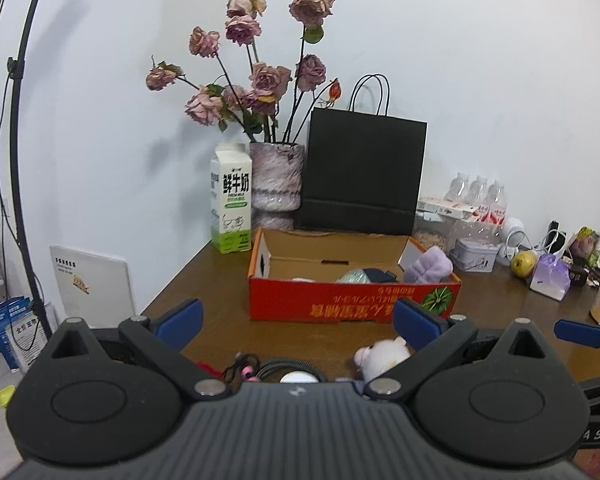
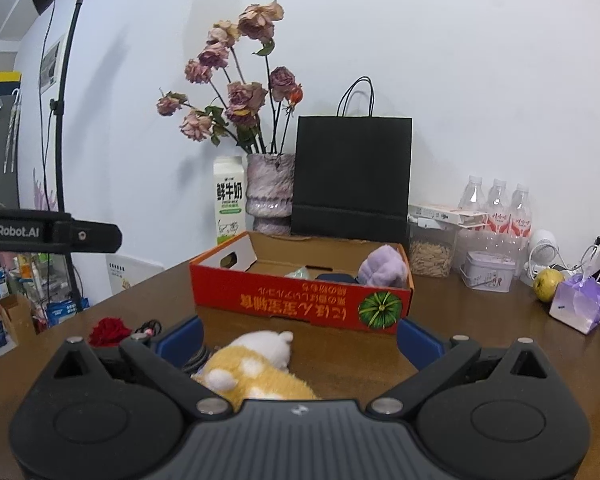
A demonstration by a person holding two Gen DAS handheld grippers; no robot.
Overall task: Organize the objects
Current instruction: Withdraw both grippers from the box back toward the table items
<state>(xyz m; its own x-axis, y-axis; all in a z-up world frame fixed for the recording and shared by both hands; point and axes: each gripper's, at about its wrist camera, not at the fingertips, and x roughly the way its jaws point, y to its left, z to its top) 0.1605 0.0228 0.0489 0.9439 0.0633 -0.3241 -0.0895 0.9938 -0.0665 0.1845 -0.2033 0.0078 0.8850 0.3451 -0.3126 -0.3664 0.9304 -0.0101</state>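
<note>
In the right wrist view a red flower (image 2: 107, 330) lies at 9 o'clock on the table (image 2: 460, 320). The right gripper (image 2: 300, 338) has jaws apart around a plush toy (image 2: 256, 364); the red box (image 2: 300, 300) sits at 12. The left gripper (image 1: 298, 320) is likewise spread wide, holding nothing.

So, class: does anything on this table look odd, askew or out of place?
Yes. The red cardboard box has its printing upside down toward the cameras. The roses in the vase are wilted and drooping. A plush toy lies loose outside the box.
</note>
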